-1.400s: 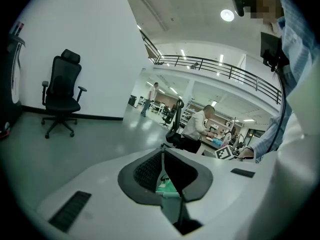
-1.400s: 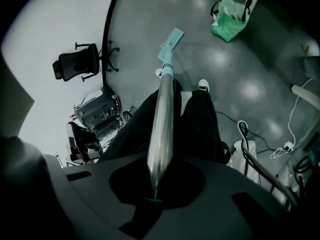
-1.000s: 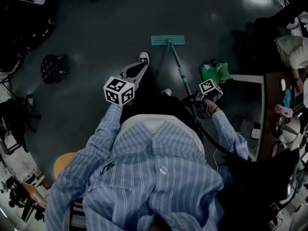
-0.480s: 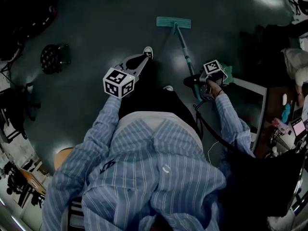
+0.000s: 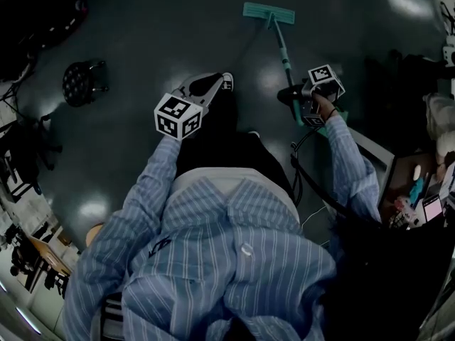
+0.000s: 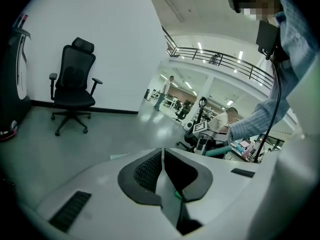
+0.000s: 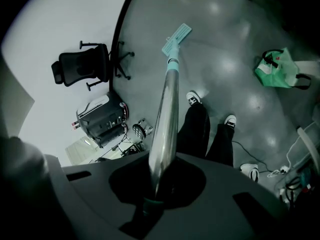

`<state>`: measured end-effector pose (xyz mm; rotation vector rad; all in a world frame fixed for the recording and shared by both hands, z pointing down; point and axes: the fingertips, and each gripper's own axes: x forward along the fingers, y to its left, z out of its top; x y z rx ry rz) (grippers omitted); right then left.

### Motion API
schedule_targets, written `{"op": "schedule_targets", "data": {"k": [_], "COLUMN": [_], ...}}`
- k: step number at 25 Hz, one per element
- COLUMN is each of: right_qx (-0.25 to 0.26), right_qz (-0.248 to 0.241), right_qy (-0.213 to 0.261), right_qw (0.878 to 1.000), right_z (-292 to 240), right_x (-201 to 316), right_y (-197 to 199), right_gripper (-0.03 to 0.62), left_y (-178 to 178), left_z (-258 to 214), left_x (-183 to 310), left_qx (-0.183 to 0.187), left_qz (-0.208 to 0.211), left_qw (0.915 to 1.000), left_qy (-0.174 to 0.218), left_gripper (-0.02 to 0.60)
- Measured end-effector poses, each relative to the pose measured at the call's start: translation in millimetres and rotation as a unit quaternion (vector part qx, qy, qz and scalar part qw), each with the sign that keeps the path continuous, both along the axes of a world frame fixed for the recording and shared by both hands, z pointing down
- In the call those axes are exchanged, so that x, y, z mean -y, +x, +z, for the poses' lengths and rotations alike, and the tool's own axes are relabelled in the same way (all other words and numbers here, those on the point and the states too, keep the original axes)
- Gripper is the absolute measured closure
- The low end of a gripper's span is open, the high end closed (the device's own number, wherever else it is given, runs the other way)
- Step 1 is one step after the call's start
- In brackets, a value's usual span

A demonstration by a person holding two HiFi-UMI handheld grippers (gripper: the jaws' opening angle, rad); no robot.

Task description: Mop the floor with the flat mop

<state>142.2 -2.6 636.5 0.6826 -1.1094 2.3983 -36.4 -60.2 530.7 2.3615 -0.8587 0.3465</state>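
Right gripper is clamped on the flat mop, jaws closed round its metal handle. The mop's teal head lies flat on the grey floor, well ahead of the person's shoes. Left gripper is held out on the left, jaws pressed together with nothing between them. A green bag sits on the floor to the mop's right. A black office chair stands by the white wall.
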Motion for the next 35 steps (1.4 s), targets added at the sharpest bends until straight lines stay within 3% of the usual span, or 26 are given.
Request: {"op": "schedule_targets", "data": {"k": [14, 21, 29, 35], "right_qx": [-0.033, -0.056, -0.081, -0.088], "right_qz": [-0.022, -0.017, 0.059, 0.077], "right_qy": [0.003, 0.015, 0.052, 0.063], "right_qw": [0.999, 0.998, 0.994, 0.991], "right_z": [48, 89, 111, 114], "right_x": [240, 353, 480, 512], "right_y": [-36, -34, -19, -21], "right_gripper": [0.574, 0.574, 0.576, 0.576], "left_y": [-29, -38, -69, -90], "left_z": [41, 72, 108, 125], "left_x": [117, 147, 154, 145], "left_qx": [-0.011, -0.020, -0.015, -0.005], "left_qz": [0.008, -0.036, -0.076, -0.099], "left_qw": [0.9986, 0.9961, 0.9912, 0.9877], "left_qy": [-0.051, -0.079, -0.108, -0.121], "left_gripper": [0.563, 0.563, 0.563, 0.563]}}
